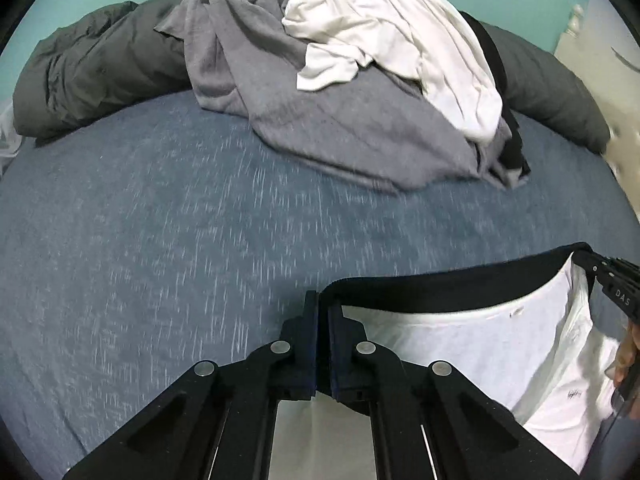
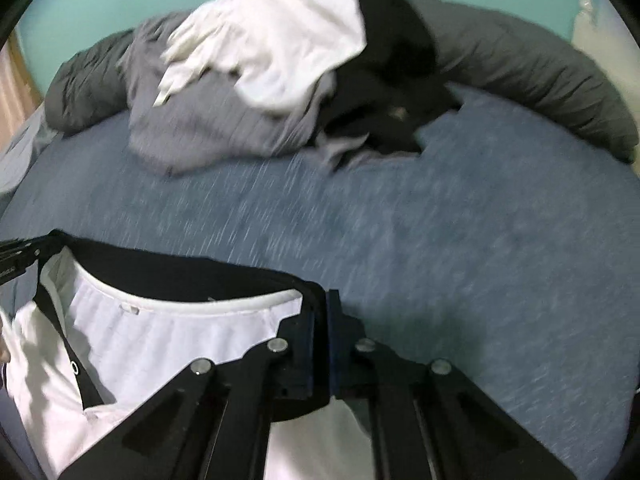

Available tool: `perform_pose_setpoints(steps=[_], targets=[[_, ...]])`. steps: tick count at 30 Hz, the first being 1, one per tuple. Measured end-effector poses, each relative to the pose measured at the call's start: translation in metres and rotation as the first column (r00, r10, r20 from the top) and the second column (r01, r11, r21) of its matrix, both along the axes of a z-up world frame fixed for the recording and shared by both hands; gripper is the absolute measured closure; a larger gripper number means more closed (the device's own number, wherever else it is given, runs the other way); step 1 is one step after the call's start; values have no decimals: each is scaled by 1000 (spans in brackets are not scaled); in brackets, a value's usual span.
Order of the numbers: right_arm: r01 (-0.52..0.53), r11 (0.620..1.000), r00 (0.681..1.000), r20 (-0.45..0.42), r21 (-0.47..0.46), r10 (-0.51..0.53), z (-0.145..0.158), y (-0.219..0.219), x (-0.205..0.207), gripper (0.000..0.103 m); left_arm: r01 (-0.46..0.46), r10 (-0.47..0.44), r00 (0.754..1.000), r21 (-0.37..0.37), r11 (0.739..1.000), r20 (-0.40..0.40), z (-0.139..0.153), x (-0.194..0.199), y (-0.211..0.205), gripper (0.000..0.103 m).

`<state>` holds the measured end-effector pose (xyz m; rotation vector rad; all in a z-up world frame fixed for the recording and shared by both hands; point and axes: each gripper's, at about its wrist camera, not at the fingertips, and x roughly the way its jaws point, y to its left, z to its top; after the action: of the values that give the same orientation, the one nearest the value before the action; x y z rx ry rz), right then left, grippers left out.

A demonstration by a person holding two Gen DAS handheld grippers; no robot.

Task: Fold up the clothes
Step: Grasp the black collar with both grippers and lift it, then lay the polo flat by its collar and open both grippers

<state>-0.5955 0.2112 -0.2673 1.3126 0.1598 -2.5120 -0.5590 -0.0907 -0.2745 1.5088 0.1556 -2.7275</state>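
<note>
Black-trimmed white shirt (image 1: pixel 472 356) stretched between both hand-held grippers.

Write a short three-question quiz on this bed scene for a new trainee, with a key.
1. True or false: both the left gripper and the right gripper are shut on the black-trimmed white garment.
2. Multiple choice: what lies on top of the pile at the far side of the bed? A) a white shirt B) a red towel C) a pair of jeans
3. Fill in: the white shirt rests on a ____ garment.

Key
1. True: each pinches one end of the black edge, stretched between them.
2. A
3. grey
</note>
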Motion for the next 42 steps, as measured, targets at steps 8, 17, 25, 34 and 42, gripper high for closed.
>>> perform_pose_setpoints(steps=[8,17,25,34,42], targets=[[34,999,999,17,14,-35,-9,-10,-20,99,-5,5,1000,-12,1000,19,-21,-15,7,99],[16,1000,998,53,-10,-15,-36,-14,-21,82,-39,39,999,13,999,-24,-25,-5,-2,42],[19,992,999,-45,-124,-25,10,11,9,36,-21,35,994,140,990,-101,24,48,-12,33],[138,960,989,-13,-242,-146,46,59,50,28,-25,39,997,219,975,-60,40,161,-28,33],[129,963,991,0,-236,-133,73,87,118,28,-64,69,998,241,968,-14,37,271,-57,33]])
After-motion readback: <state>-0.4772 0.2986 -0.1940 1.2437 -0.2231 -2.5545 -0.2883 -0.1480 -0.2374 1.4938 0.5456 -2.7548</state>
